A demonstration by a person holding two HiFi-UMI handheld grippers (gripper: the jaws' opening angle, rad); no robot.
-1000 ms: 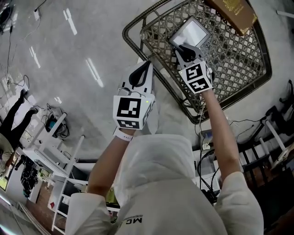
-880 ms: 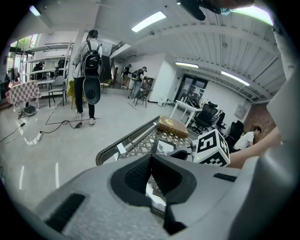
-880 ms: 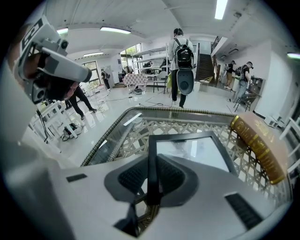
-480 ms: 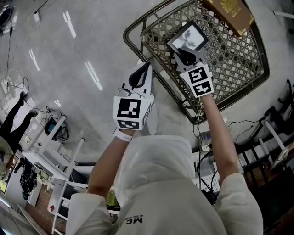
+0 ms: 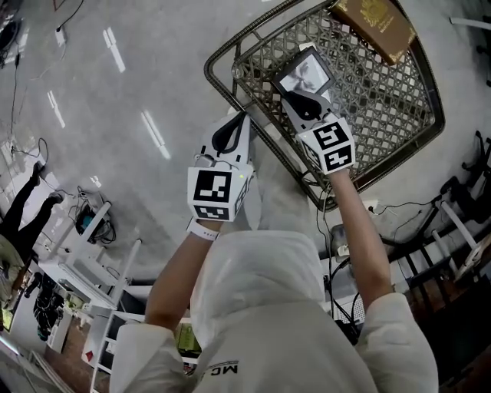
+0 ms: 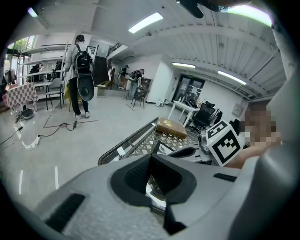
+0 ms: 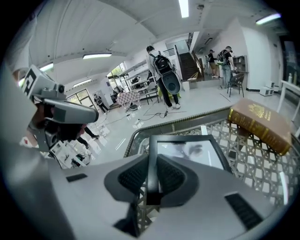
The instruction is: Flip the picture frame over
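A black picture frame (image 5: 304,71) with a glazed picture hangs tilted above the woven wire basket (image 5: 383,92). My right gripper (image 5: 299,96) is shut on the frame's near edge. In the right gripper view the black rim of the frame (image 7: 187,152) runs between the pads of the right gripper (image 7: 151,161), and the glass faces up toward me. My left gripper (image 5: 234,123) hovers beside the basket's left rim, shut with nothing in it. In its own view the left gripper (image 6: 150,159) points at the basket (image 6: 136,143).
A thick brown book (image 5: 374,23) lies on the far right of the basket, also visible as the book (image 7: 262,124). Cables and white shelving (image 5: 84,269) sit on the glossy floor at lower left. A person with a backpack (image 6: 79,70) stands far off.
The right gripper has risen and rolled with the frame in it. The frame has lifted off the basket and tilted, its picture side now showing. The left gripper has stayed put.
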